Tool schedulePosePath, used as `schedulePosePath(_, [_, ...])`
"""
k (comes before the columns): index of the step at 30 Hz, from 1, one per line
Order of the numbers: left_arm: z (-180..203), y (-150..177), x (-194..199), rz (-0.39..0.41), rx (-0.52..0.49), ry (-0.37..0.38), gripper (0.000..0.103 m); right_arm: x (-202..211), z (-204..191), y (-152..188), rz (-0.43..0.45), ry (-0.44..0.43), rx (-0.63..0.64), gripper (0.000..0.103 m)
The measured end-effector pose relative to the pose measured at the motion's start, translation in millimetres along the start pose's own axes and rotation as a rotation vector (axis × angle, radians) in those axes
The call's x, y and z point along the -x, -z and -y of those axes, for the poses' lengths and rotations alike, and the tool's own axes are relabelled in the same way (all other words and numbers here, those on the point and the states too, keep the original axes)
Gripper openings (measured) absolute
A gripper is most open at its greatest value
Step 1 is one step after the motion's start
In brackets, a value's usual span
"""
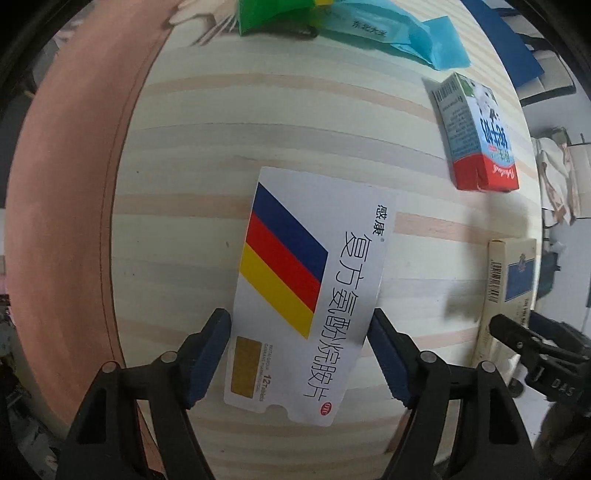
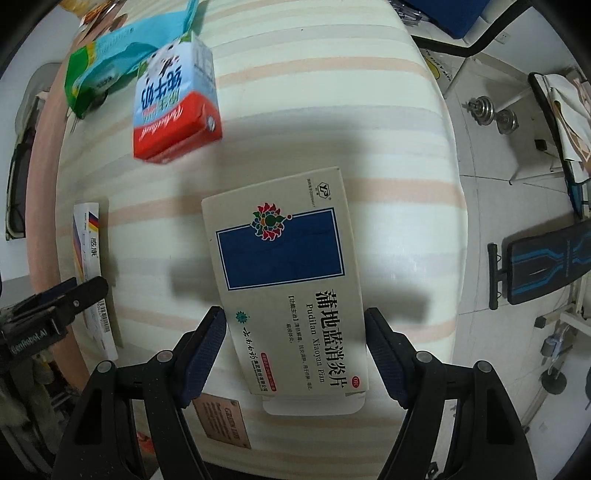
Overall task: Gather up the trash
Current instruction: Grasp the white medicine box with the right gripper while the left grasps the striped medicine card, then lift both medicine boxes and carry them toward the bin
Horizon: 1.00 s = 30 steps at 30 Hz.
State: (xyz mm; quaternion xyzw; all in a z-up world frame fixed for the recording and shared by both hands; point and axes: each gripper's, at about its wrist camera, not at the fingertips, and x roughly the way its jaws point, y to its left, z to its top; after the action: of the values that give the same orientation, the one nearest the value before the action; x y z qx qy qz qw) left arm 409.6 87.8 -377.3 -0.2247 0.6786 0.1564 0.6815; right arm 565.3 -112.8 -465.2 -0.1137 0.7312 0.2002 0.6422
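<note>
While both boxes lie flat: each is straddled from above, a pose suited to pinching its long sides.
White tablet box [image 1: 295,295]: centre of left view, on the striped table [image 1: 177,147], slanted between spread jaws.
Left gripper [image 1: 299,354]: released, pads just beside box edges, nothing held.
Cream pill box [image 2: 288,280]: centre of right view, end flap open, between jaws.
Right gripper [image 2: 295,350]: released, pads clear of box.
Milk carton [image 1: 476,136]: upper right, lying on its side, likely next trash.
Blue-green wrapper [image 1: 369,26]: top edge, well apart.
</note>
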Motion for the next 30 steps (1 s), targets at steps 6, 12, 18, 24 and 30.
schedulePosePath(6, [38.1, 16.5, -1.9, 0.047, -0.026, -0.084, 0.075, -3.5, -13.2, 2.2, 0.021, 0.08, 0.016, 0.082])
schedulePosePath(12, [38.7, 34.1, 2.9, 0.091, -0.02, -0.071, 0.073, -3.1, -26.8, 15.3, 0.113, 0.172, 0.077, 0.075])
schedulePosePath(18, [3.5, 34.7, 6.6, 0.101, 0.003, -0.068, 0.072, -5.3, -28.0, 20.2, 0.034, 0.012, 0.013, 0.076])
schedulePosePath(24, [5.3, 28.2, 0.1, 0.101, 0.002, -0.068, 0.072, -12.3, -44.6, 24.9, 0.034, 0.108, 0.07, 0.082])
schedulePosePath(30, [4.6, 32.5, -0.3, 0.099, 0.001, -0.055, 0.072, -11.8, -61.9, 39.5, 0.104, 0.166, 0.107, 0.074])
